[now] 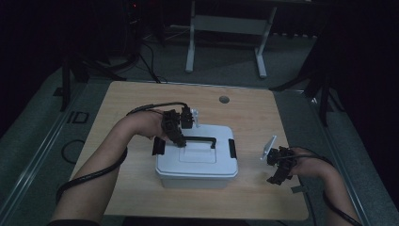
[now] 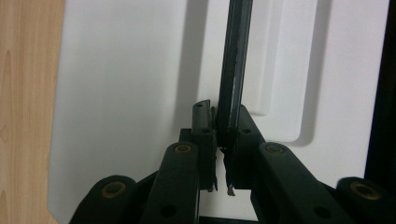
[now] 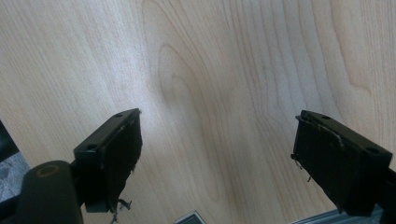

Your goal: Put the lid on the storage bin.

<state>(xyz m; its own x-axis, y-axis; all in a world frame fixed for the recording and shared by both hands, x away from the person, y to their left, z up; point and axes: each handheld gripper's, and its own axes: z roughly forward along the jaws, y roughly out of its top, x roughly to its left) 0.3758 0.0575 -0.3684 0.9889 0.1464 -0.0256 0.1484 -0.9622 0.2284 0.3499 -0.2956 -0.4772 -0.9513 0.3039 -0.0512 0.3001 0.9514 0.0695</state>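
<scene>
Wooden table (image 1: 141,101) around white box (image 1: 197,165); left jaws pinching its handle (image 1: 200,139), right jaws spread near edge.

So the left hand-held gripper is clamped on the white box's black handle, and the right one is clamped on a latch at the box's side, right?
Not quite. The left hand-held gripper is indeed shut on the black handle of the white box, but the right hand-held gripper is open over bare table, as the right gripper view shows.

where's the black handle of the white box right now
In the high view, the black handle lies across the lid of the white box at the table's middle, its left end clamped in the left gripper.
</scene>
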